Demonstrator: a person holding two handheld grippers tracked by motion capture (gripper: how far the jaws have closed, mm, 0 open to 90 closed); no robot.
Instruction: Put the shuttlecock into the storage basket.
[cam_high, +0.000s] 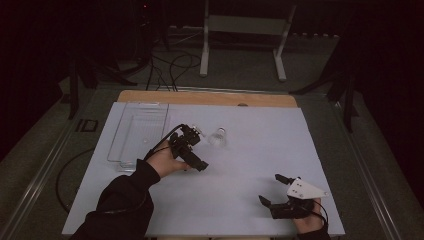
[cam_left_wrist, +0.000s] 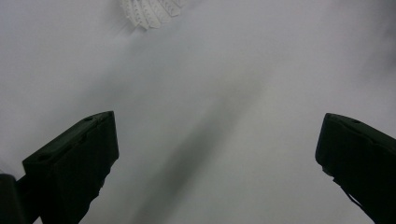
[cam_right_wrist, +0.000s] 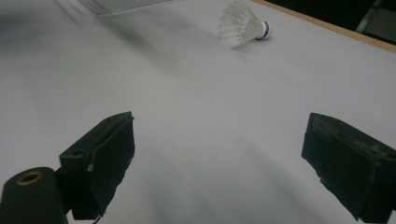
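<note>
The left gripper (cam_high: 192, 145), fingers apart, hovers just beside the white feathered shuttlecock (cam_high: 218, 137), apparently untouched; the right gripper (cam_high: 274, 190) rests open-fingered on the white worktop (cam_high: 250, 165).

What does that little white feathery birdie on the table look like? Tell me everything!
The shuttlecock has a skirt of white feathers that fans out wide, and a small rounded white nose with a blue band around it. It looks light and stiff. It lies tipped on its side on the white table cover, near the clear tray. Nothing holds it: the left tongs hover open close beside it, and the right tongs are open, far off.
</note>
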